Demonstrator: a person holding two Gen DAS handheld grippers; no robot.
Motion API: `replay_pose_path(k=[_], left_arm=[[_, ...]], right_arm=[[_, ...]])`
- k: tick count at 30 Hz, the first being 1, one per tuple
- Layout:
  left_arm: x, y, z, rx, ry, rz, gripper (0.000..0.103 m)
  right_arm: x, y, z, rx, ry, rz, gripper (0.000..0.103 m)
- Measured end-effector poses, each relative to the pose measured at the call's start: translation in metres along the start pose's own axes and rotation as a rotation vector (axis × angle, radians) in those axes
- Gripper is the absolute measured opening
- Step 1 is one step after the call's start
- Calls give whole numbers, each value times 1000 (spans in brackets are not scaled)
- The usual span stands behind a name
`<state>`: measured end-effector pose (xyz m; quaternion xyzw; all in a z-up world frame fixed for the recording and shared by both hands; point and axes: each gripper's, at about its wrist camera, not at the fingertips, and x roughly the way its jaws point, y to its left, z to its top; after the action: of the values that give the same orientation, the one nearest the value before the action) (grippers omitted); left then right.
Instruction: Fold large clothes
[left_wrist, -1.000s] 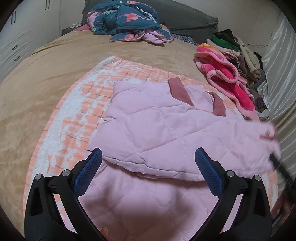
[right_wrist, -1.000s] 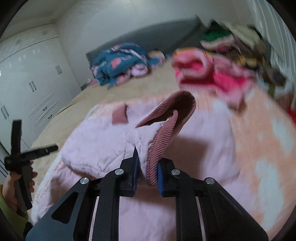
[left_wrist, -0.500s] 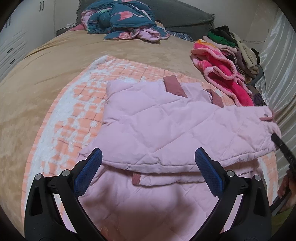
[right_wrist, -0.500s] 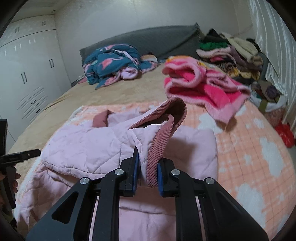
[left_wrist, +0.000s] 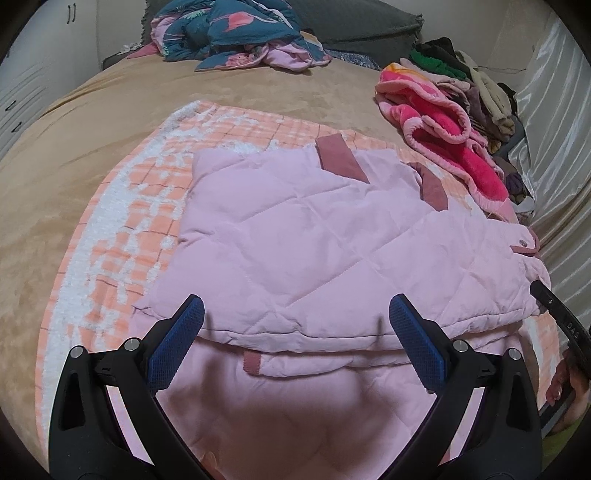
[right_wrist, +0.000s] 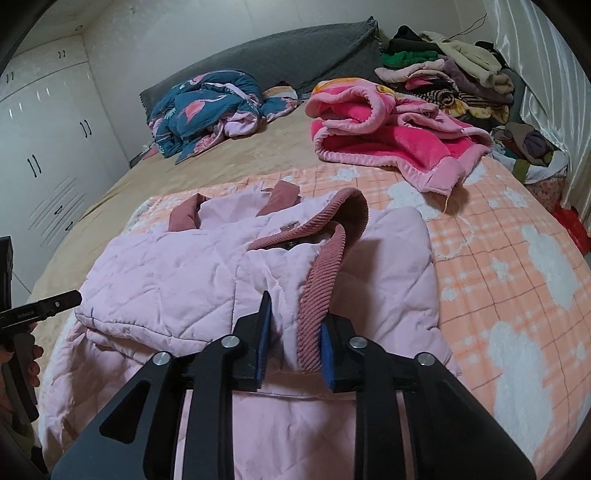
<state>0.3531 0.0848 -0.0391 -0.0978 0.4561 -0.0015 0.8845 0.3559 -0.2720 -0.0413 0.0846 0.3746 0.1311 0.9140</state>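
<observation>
The pale pink quilted jacket (left_wrist: 314, 236) lies folded on the bed directly ahead of both grippers, long axis crosswise; the left gripper (left_wrist: 295, 332) gapes empty above its near fold, while the right gripper (right_wrist: 295, 332), just loosening, straddles its ribbed dusty-rose collar (right_wrist: 321, 291).

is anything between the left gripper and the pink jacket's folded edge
Nothing visible. The left gripper hangs open just above the pink quilted jacket, with only bare fabric between its pads. The right gripper has just been opening around the ribbed collar.
</observation>
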Motion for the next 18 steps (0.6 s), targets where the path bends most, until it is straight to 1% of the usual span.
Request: replay_pose_path(k=[4, 7, 8, 9, 10, 14, 16, 18], left_arm=[[3, -7, -2, 17, 8, -4, 94], [2, -12, -3, 27, 7, -8, 94], [1, -12, -2, 27, 4, -9, 94], [1, -13, -1, 26, 1, -11, 94], [0, -13, -1, 25, -1, -13, 94], [1, -15, 3, 30, -4, -5, 94], [5, -18, 5, 39, 3, -2, 94], [10, -22, 6, 52, 13, 4, 94]], right_arm=[[-1, -3, -1, 14, 6, -17, 32], [-4, -5, 0, 15, 2, -29, 35], [-6, -6, 0, 15, -3, -35, 38], [-8, -6, 0, 14, -7, -40, 44], [-10, -6, 1, 10, -17, -45, 46], [-20, -1, 7, -8, -51, -61, 51], [-24, 4, 10, -22, -65, -67, 59], [-26, 12, 13, -45, -79, -67, 64]])
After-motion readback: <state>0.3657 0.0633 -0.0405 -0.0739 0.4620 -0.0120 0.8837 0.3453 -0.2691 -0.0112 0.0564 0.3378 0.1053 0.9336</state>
